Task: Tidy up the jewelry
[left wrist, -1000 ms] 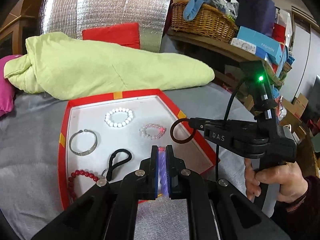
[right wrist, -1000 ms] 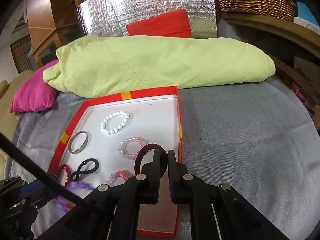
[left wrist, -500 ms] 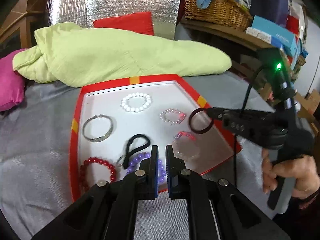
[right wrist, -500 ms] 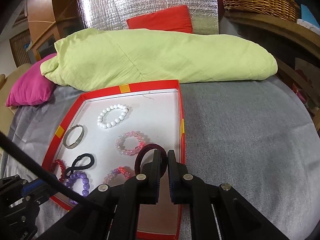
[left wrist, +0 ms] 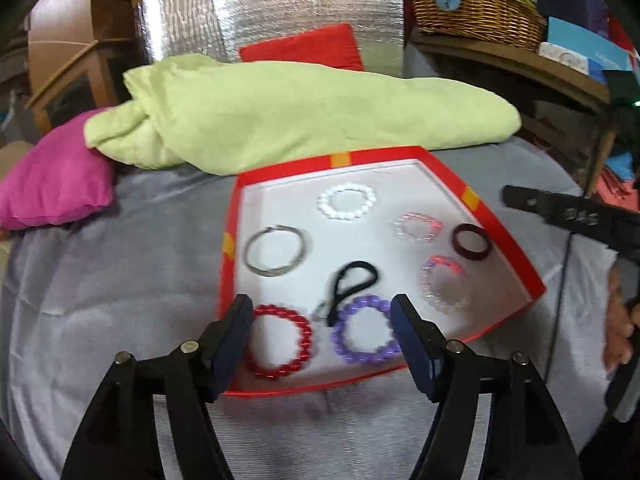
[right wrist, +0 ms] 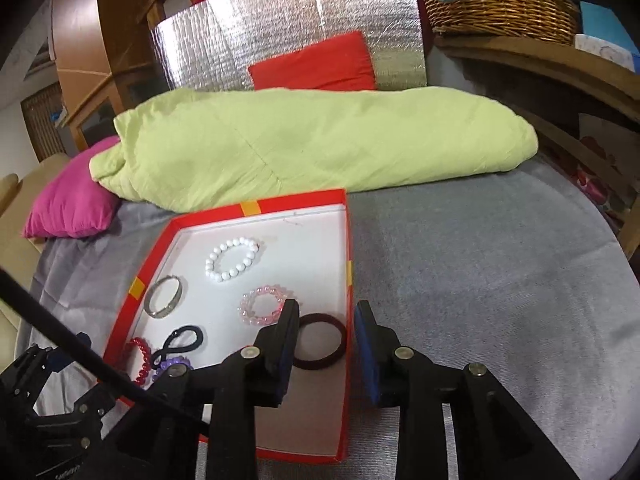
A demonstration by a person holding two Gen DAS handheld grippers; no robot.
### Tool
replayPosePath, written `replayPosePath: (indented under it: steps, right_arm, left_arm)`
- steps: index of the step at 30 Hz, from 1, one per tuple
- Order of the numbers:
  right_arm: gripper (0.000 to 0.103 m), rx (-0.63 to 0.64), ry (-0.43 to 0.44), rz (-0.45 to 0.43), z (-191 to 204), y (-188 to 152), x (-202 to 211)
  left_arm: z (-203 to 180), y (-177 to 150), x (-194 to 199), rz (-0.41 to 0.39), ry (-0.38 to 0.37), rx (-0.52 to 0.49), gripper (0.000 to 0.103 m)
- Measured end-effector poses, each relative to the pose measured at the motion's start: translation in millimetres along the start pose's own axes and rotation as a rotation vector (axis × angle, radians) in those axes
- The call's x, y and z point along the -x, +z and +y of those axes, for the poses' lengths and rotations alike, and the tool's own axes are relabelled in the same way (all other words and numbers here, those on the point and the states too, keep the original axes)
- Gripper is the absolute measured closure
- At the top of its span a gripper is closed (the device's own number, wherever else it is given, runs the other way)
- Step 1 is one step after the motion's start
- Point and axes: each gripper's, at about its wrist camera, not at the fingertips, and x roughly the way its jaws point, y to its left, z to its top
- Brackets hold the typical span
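Grey bed (right wrist: 480,264) carries my red box (right wrist: 348,280). Both hand-held grippers, left (left wrist: 320,332) and right (right wrist: 326,332), now gape empty: purple bracelet (left wrist: 366,330) and maroon band (right wrist: 320,346) released into it, just ahead of each.

Red tray (left wrist: 502,236) with a white floor and orange-yellow tabs on its rim. Inside: a white bead bracelet (left wrist: 347,202) at the far end, pale pink beads (left wrist: 417,227), a dark maroon band (left wrist: 472,241) at the right, a silver bangle (left wrist: 275,251) at the left, a black loop (left wrist: 354,282) in the middle, red beads (left wrist: 278,342) and purple beads (left wrist: 366,330) nearest. Grey cover (right wrist: 480,264) underneath. Far off, a lime-green quilt (right wrist: 312,140), a magenta pillow (right wrist: 70,204) at left, a red cushion (right wrist: 316,64) against silver foil (right wrist: 280,28), and a tan wicker basket (right wrist: 496,0).
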Motion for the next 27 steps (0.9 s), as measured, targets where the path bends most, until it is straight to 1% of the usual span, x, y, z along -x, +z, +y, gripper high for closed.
replayPosePath:
  steps: [4,8,14,15,16,18,22,27]
  right_arm:
    - [0.071,-0.021,0.0,-0.022,-5,3,12]
    - [0.071,-0.039,0.019,-0.024,-7,4,23]
    - [0.071,-0.018,0.057,0.008,4,-4,39]
    - [0.066,-0.007,0.064,0.01,8,-6,41]
    - [0.054,0.004,0.062,0.008,11,-8,43]
    - [0.043,0.033,0.049,-0.009,19,-12,48]
    - [0.043,0.089,0.042,-0.024,31,-14,50]
    - [0.043,0.096,0.05,-0.024,37,-15,48]
  left_arm:
    - [5,1,5,-0.024,0.058,0.008,0.025]
    - [11,2,12,-0.041,0.107,0.018,0.023]
    - [17,0,20,-0.049,0.126,0.054,0.023]
    - [18,-1,22,-0.052,0.126,0.058,0.023]
    - [19,-1,24,-0.055,0.13,0.062,0.023]
    - [22,-1,26,-0.057,0.154,0.071,0.023]
    - [31,-2,26,-0.047,0.185,0.096,0.023]
    - [42,-3,26,-0.048,0.208,0.134,0.022]
